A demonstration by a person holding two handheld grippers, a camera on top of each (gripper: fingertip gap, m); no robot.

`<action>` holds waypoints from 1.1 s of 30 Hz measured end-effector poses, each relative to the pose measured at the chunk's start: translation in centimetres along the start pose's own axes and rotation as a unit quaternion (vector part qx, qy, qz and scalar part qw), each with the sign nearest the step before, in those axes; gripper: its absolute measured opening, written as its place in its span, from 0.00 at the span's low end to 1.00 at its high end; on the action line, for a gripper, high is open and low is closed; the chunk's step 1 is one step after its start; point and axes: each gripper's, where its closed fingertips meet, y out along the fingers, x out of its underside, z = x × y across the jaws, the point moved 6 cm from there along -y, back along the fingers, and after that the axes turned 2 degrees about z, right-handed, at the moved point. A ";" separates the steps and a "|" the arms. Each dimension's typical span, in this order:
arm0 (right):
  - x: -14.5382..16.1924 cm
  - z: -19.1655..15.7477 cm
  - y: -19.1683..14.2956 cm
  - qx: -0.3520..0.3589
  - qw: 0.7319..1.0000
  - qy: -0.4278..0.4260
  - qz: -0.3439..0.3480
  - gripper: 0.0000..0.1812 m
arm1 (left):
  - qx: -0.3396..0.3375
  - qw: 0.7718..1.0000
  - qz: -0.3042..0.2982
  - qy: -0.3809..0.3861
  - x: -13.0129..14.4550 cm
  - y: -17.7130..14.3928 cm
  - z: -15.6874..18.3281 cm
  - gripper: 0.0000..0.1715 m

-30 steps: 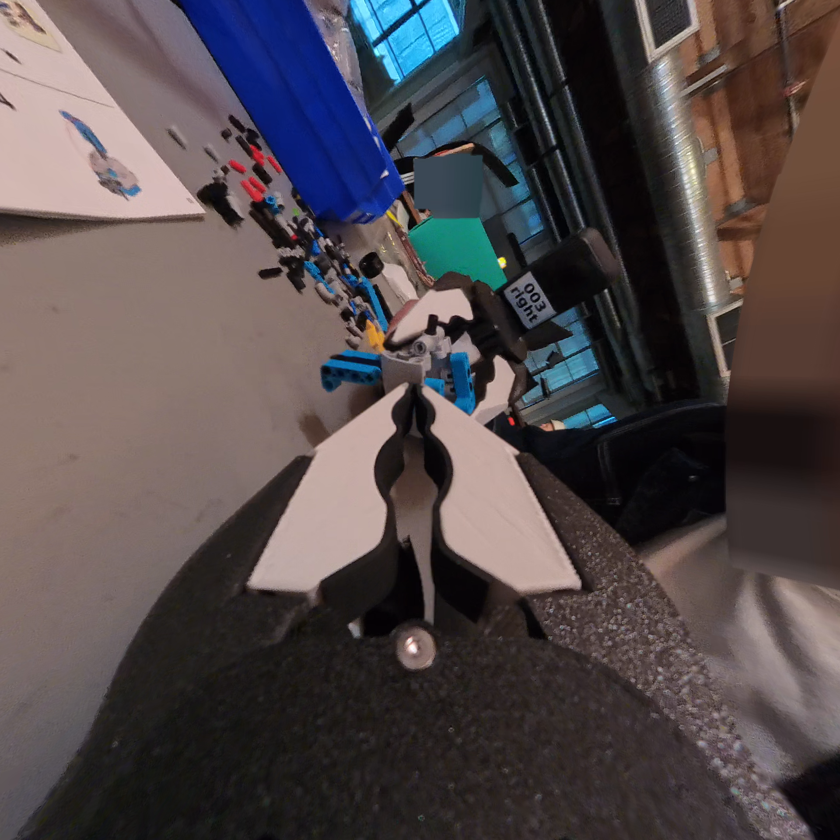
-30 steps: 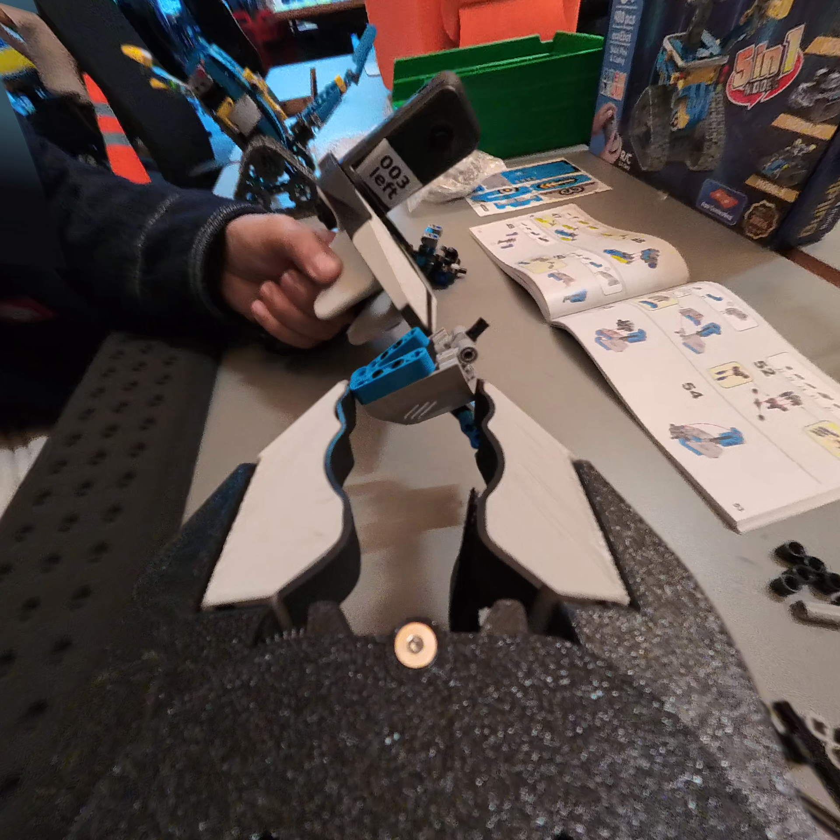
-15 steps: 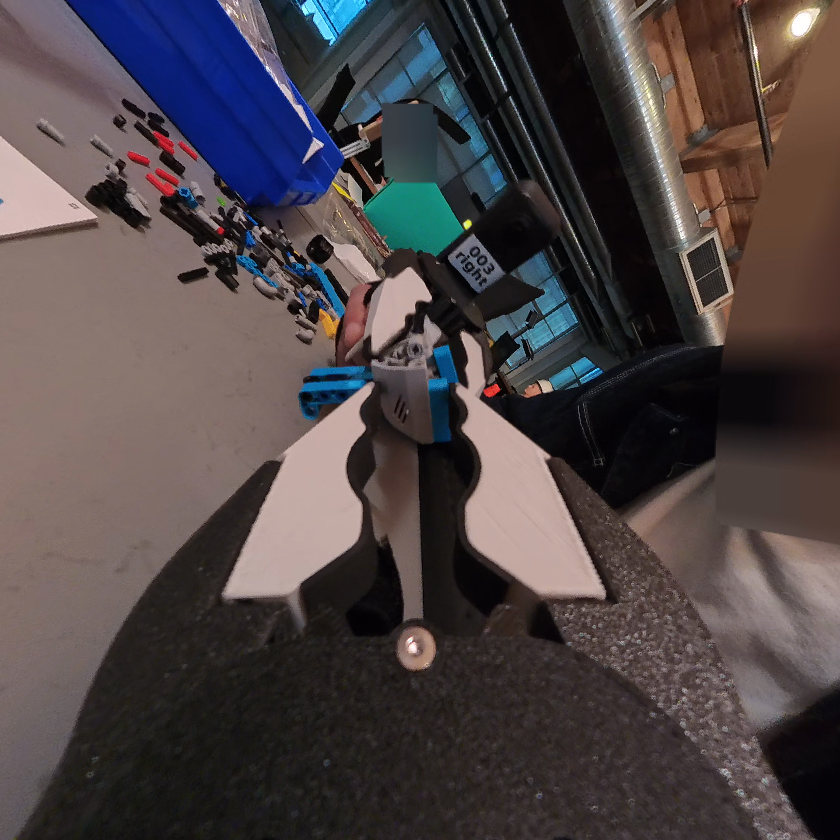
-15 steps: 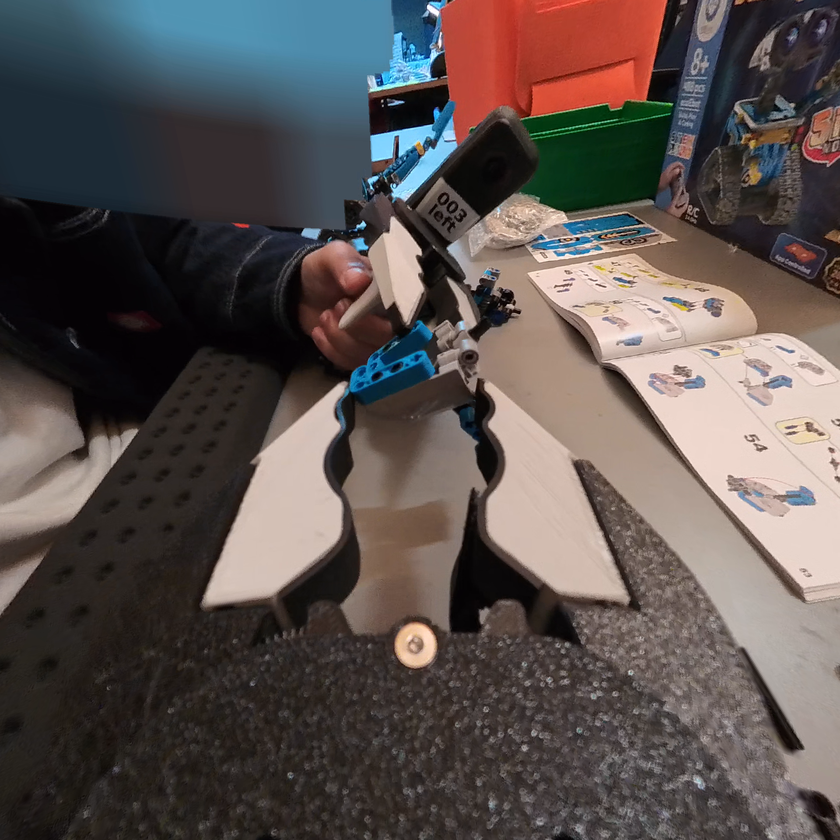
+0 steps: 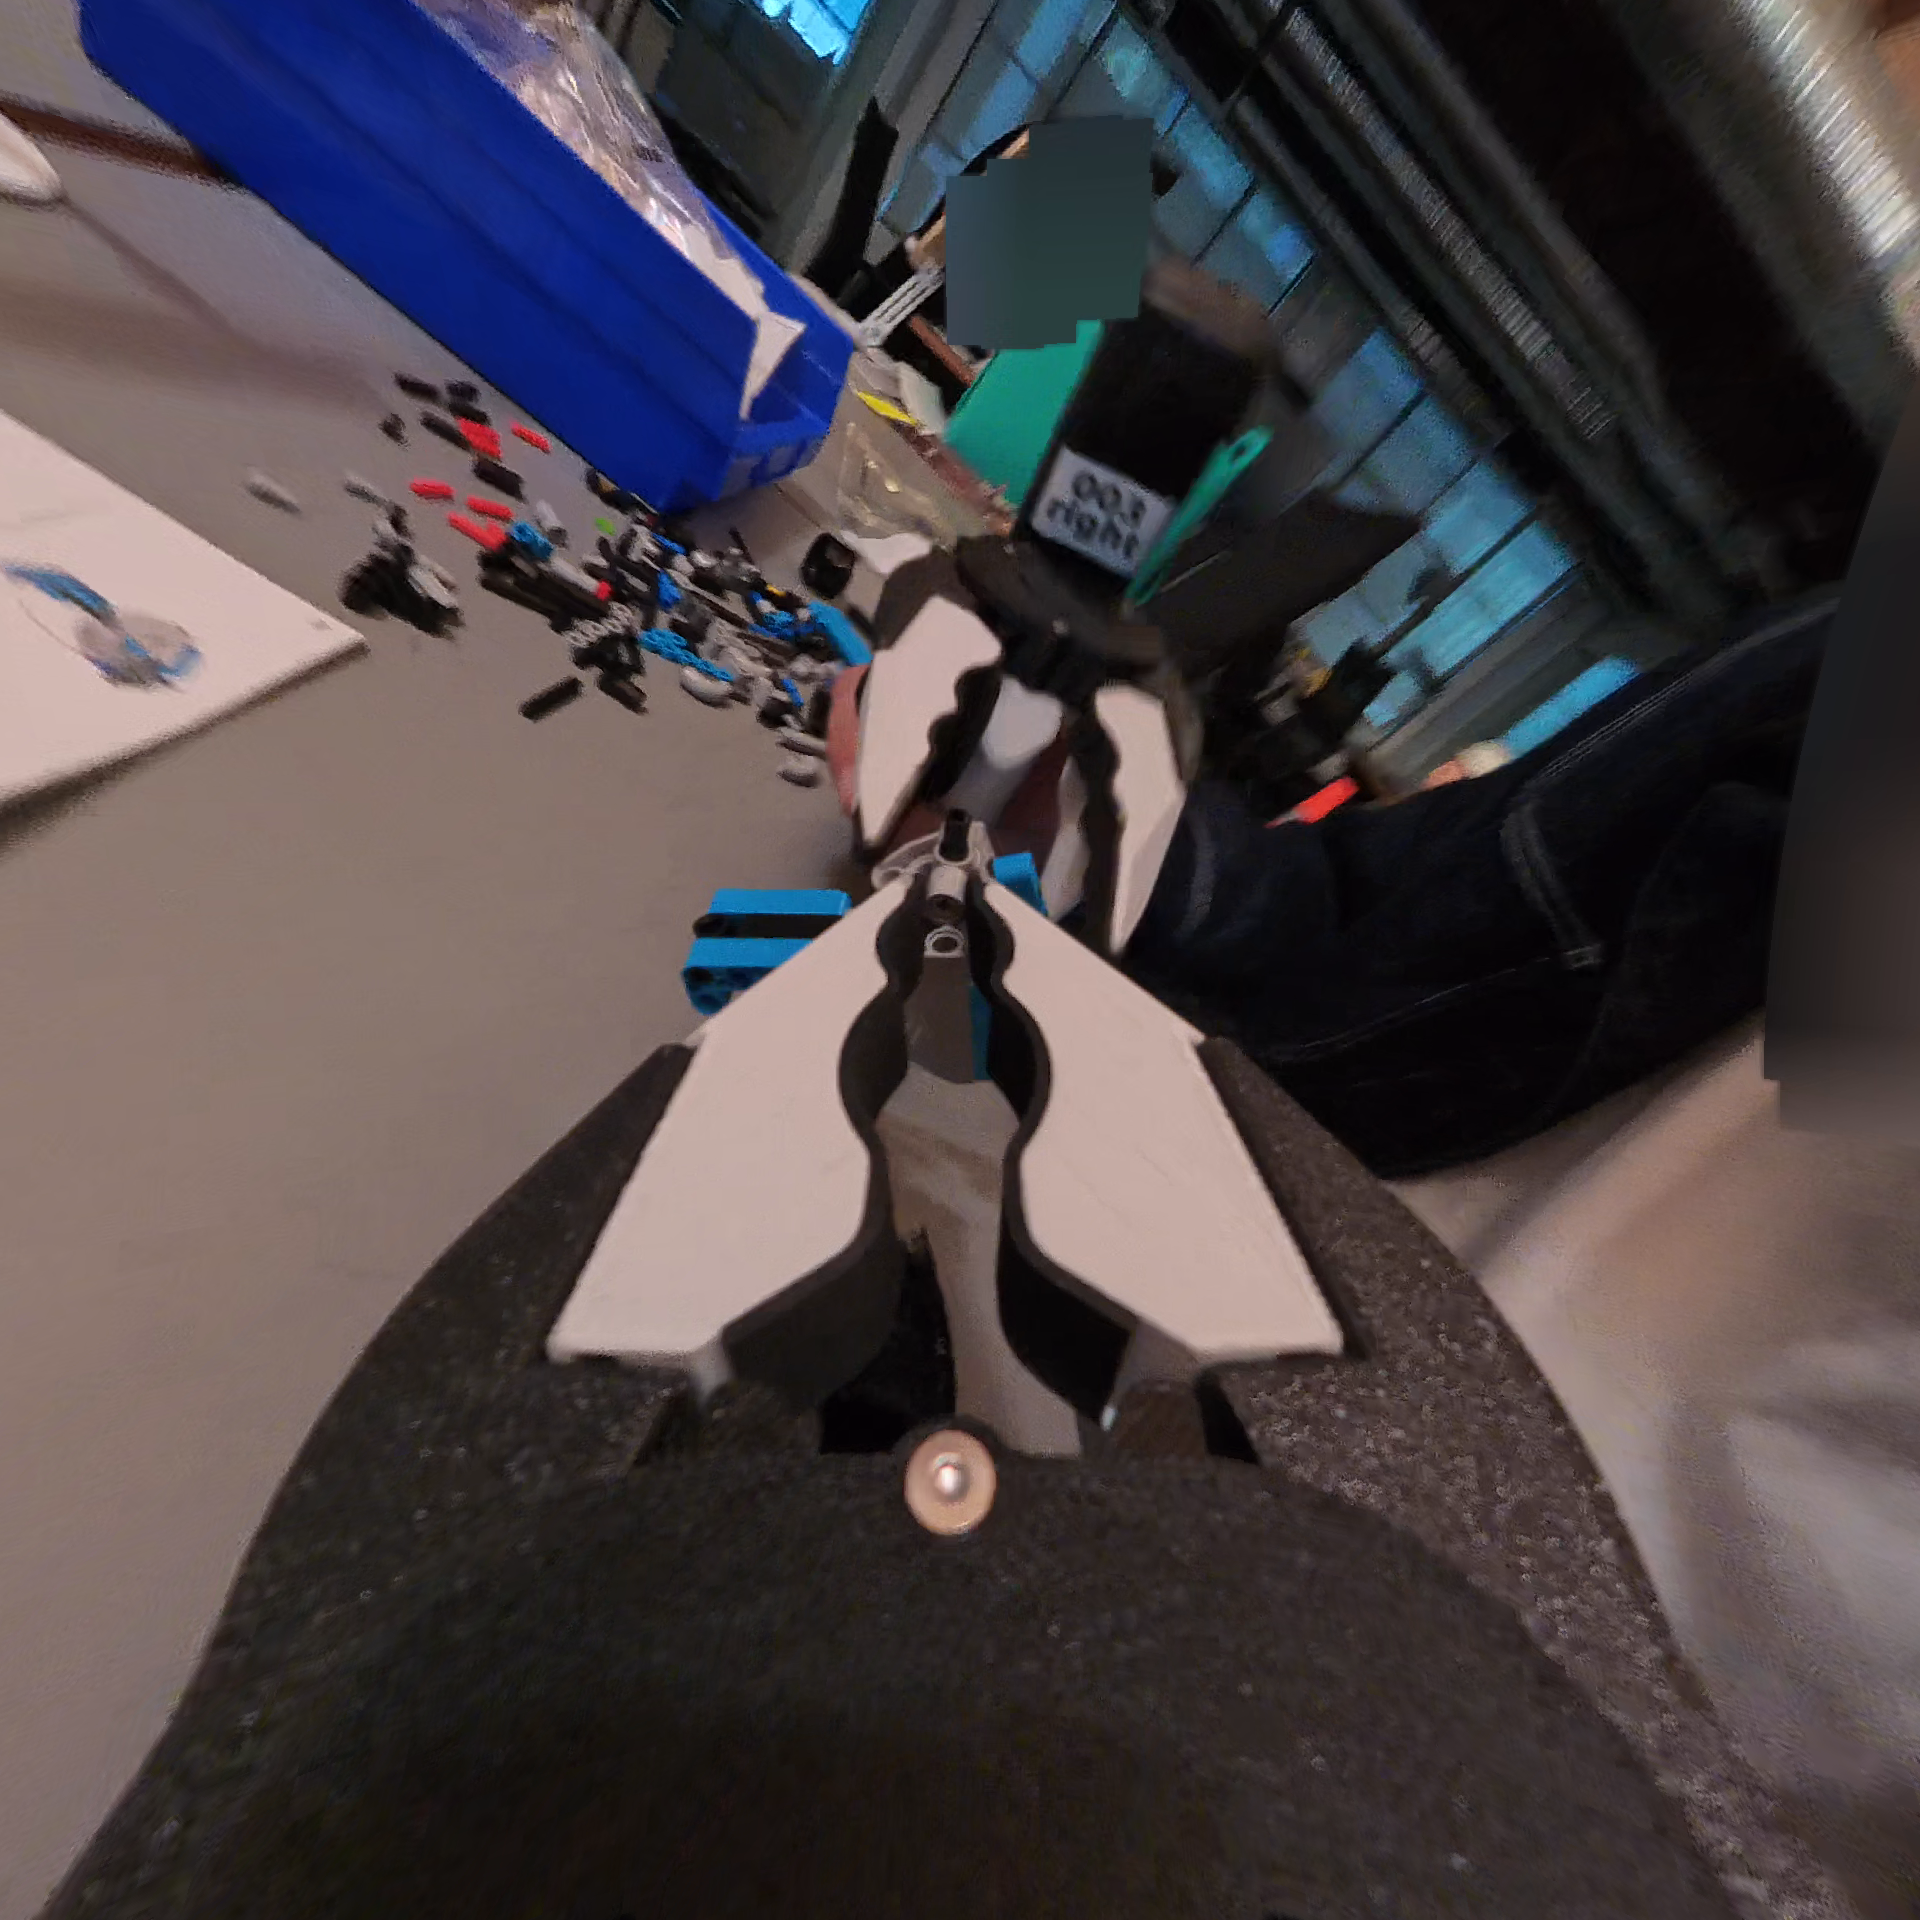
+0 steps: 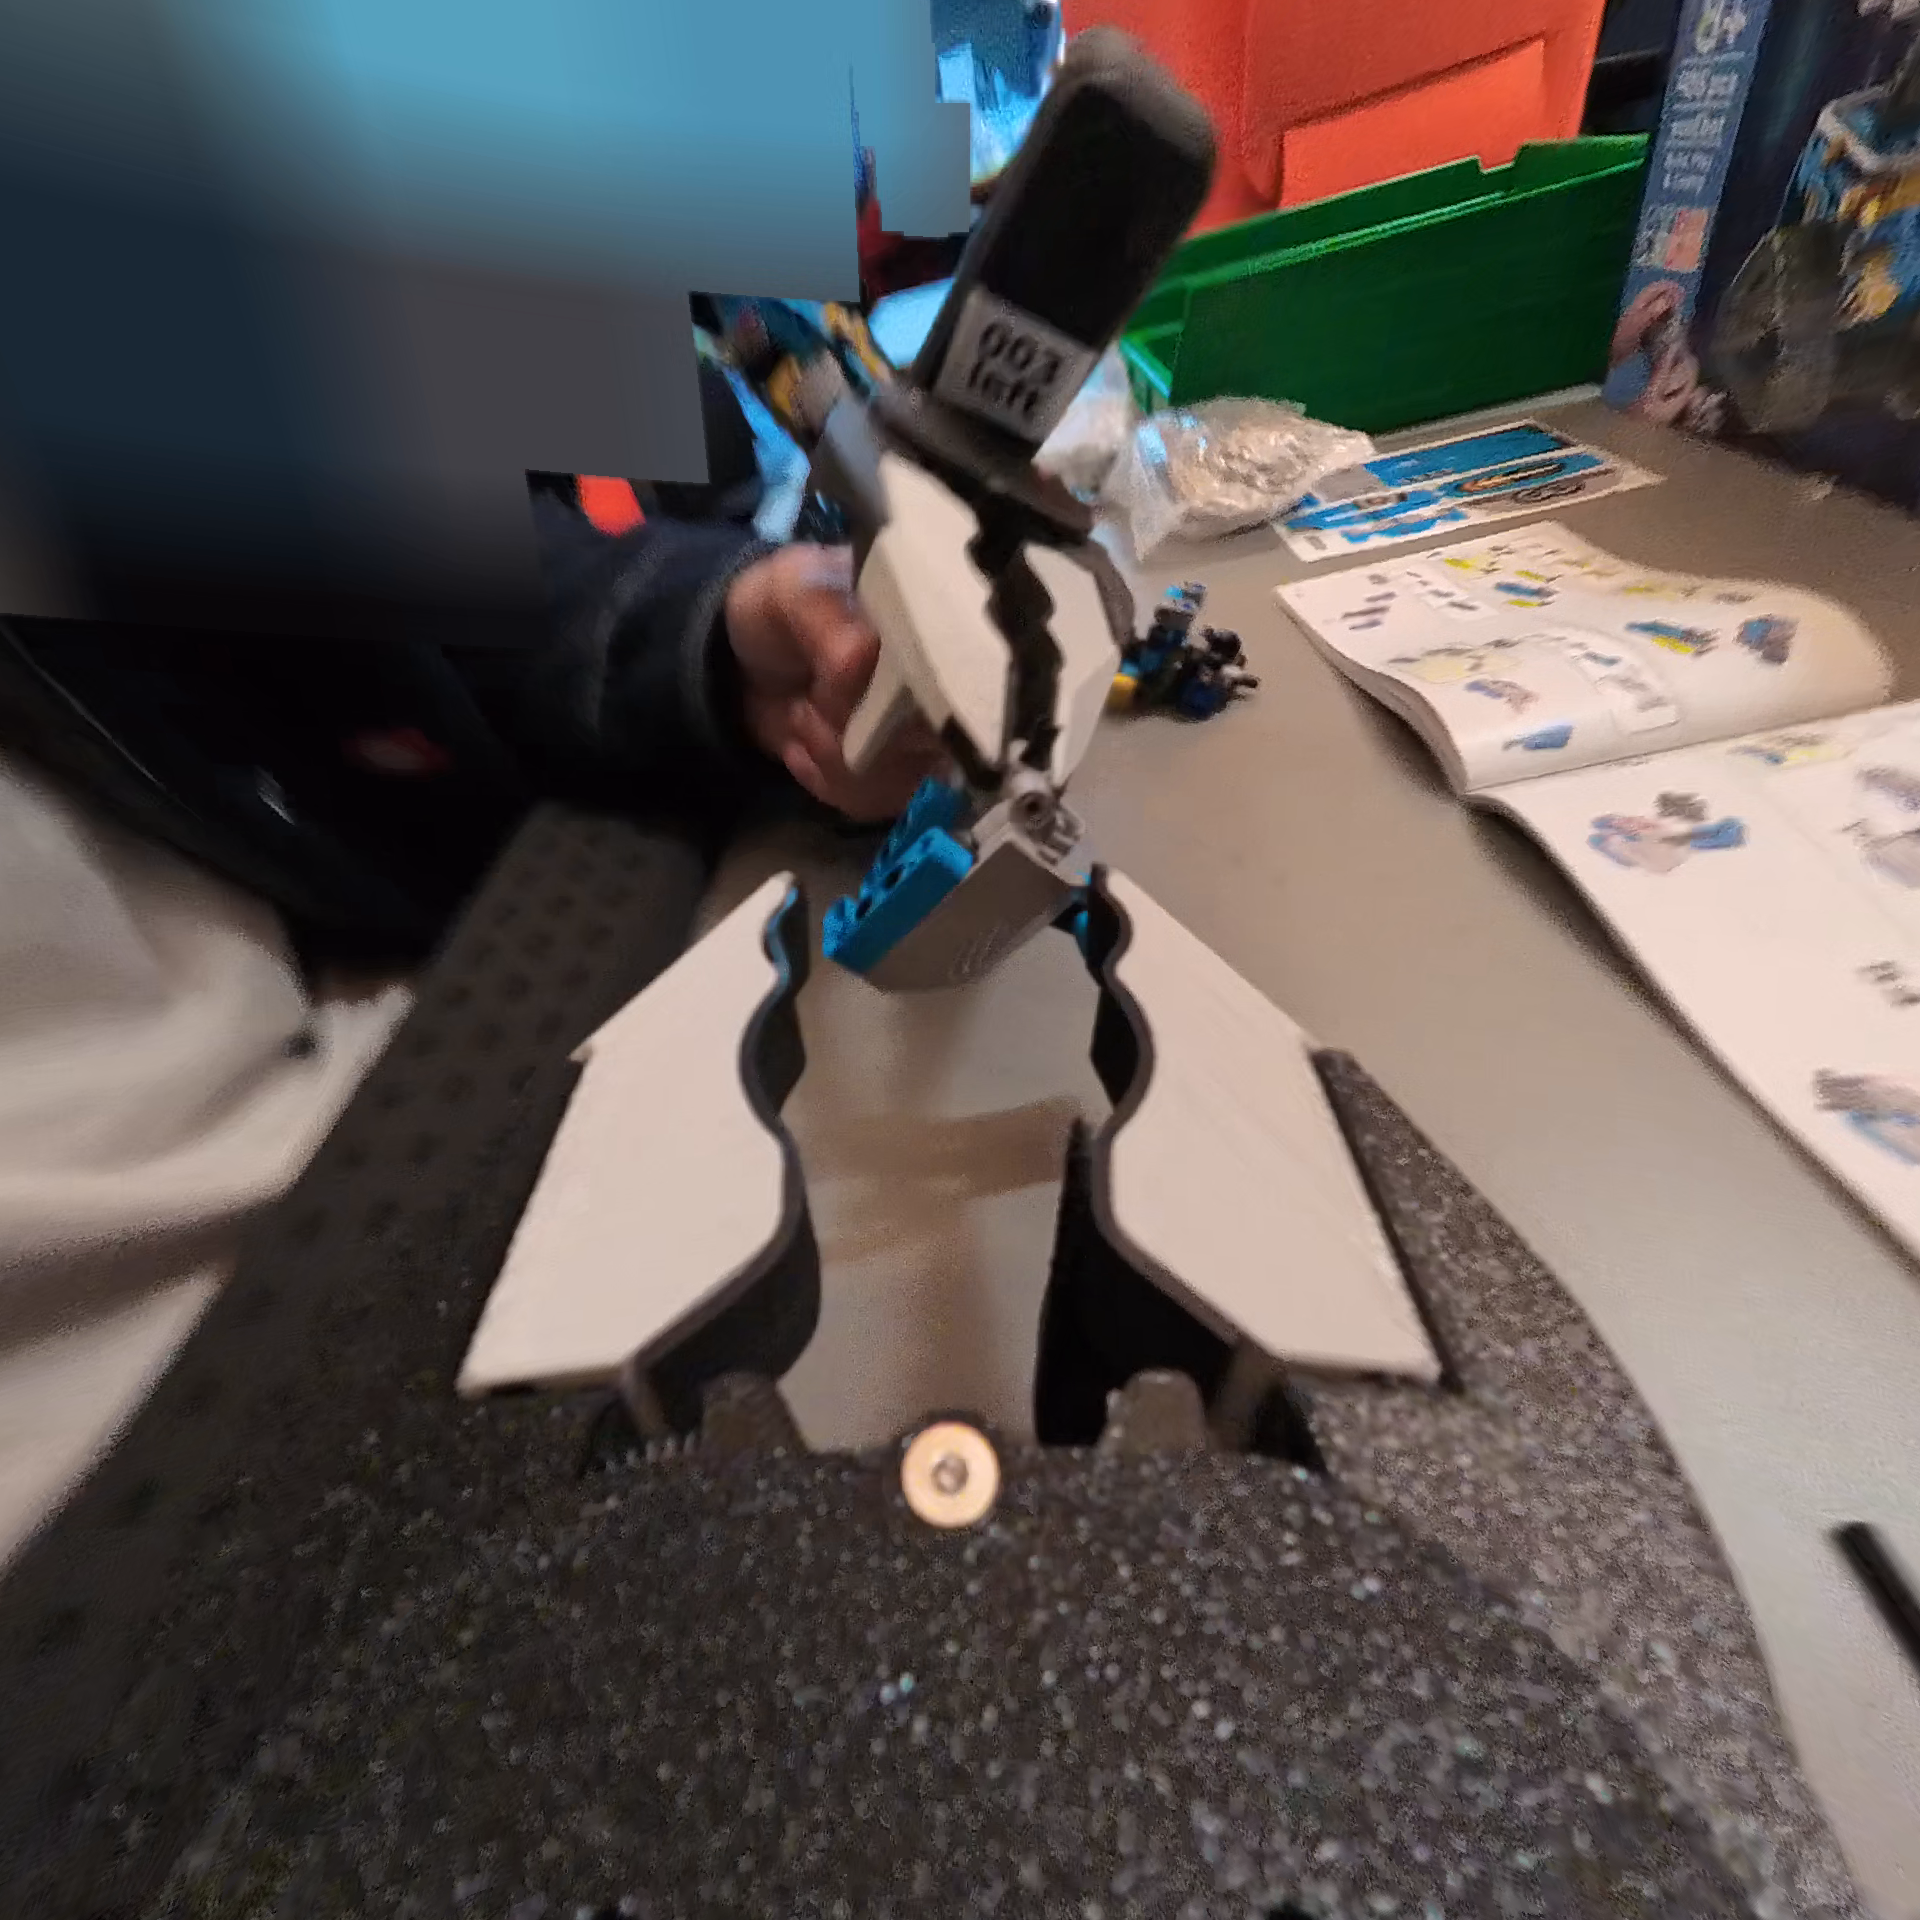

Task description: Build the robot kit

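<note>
A small blue and grey brick assembly [image 6: 966, 914] hangs above the grey table [image 6: 1351, 935]. My right gripper [image 6: 945, 894] has its fingers set wide, with the assembly between the tips. My left gripper [image 5: 943, 894] is nearly closed on the assembly's grey end [image 5: 940, 904], and a blue beam [image 5: 764, 935] sticks out to the left. In the right wrist view the left gripper [image 6: 1003, 769] comes down from above onto the assembly, held by a hand [image 6: 800, 665]. The right gripper [image 5: 987, 862] faces me in the left wrist view.
A blue bin [image 5: 499, 239] and a scatter of loose small pieces [image 5: 623, 613] lie on the table. An open instruction booklet [image 6: 1621, 727], a small brick build [image 6: 1184, 655], a plastic bag [image 6: 1226, 468], a green bin [image 6: 1403, 301] and a toy box [image 6: 1787, 208] are farther off. Left and right tips are no more than a few centimetres apart. Left tips and right tips are each some 20 cm from the small brick build [image 6: 1184, 655].
My left gripper opened around the assembly, then closed on its grey end. The assembly has tilted between my right fingers, whose spacing is unchanged. Both views are blurred by motion.
</note>
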 end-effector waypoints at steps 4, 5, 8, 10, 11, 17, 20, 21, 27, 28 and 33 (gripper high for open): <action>-0.6 1.3 -0.9 -0.041 0.991 0.119 0.053 0.17 | -0.070 0.988 -0.021 0.137 0.2 0.2 0.7 0.04; -0.4 1.2 -0.8 -0.040 0.991 0.118 0.046 0.16 | -0.074 0.985 -0.026 0.156 0.3 0.4 0.9 0.04; -0.3 0.7 -0.2 -0.027 0.996 0.080 0.034 0.11 | -0.076 0.979 -0.053 0.180 1.2 1.1 1.2 0.04; -0.1 0.4 -0.1 -0.023 0.998 0.061 0.019 0.03 | -0.073 0.978 -0.060 0.185 1.5 1.4 1.4 0.04; 0.0 0.5 -0.1 -0.022 0.998 0.059 0.015 0.03 | -0.072 0.978 -0.061 0.184 1.5 1.4 1.4 0.04; 0.1 0.4 -0.2 -0.020 0.999 0.046 0.004 0.05 | -0.062 0.981 -0.063 0.173 1.7 1.5 1.5 0.04; 0.3 0.2 -0.1 -0.028 0.999 0.041 -0.003 0.03 | -0.062 0.981 -0.067 0.172 1.8 1.5 1.5 0.04; 0.3 0.2 -0.1 -0.029 0.999 0.042 -0.006 0.03 | -0.063 0.981 -0.069 0.172 1.8 1.6 1.5 0.04; 0.2 -0.1 -0.2 -0.033 0.999 0.039 -0.016 0.03 | -0.051 0.982 -0.067 0.167 1.9 1.5 1.6 0.04; 0.2 -0.1 -0.2 -0.027 0.999 0.030 -0.020 0.03 | -0.050 0.984 -0.070 0.156 2.0 1.5 1.5 0.04; 0.6 -0.1 0.0 -0.010 0.999 0.004 -0.045 0.03 | -0.043 0.989 -0.078 0.120 2.3 1.5 1.0 0.04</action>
